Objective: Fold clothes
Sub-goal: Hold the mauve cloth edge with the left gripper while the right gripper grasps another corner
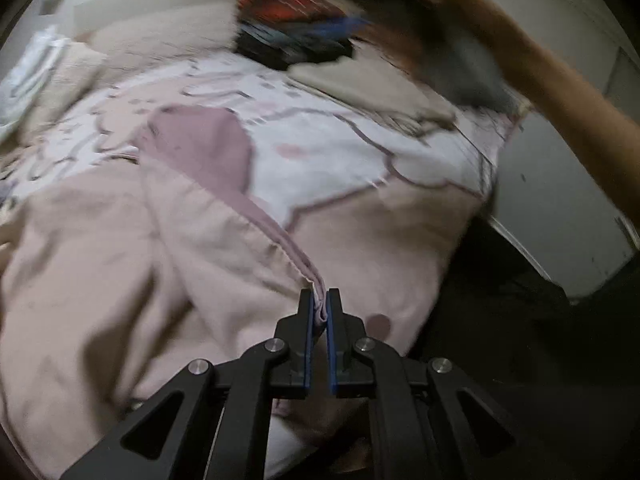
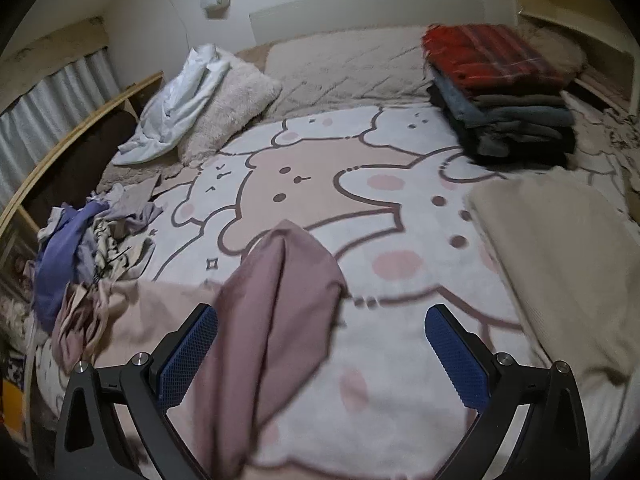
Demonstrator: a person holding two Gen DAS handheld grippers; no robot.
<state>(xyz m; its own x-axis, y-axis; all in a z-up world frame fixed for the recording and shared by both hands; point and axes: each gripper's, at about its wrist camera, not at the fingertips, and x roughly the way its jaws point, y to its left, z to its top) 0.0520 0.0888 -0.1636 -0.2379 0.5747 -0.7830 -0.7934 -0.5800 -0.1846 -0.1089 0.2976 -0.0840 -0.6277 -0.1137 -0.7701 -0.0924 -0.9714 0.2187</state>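
Left gripper [image 1: 319, 312] pinching the pink garment [image 1: 208, 240] hem w/ right gripper [image 2: 320, 344] wide open, so imo keep tension & grab the opposite edge near the bed [image 2: 400, 360] front edge.

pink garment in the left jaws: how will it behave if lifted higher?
Probably floppy: the pink garment already sags in soft folds from the left gripper. Likely light, since a narrow hem pinch holds it. Its free end may trail across the blanket.
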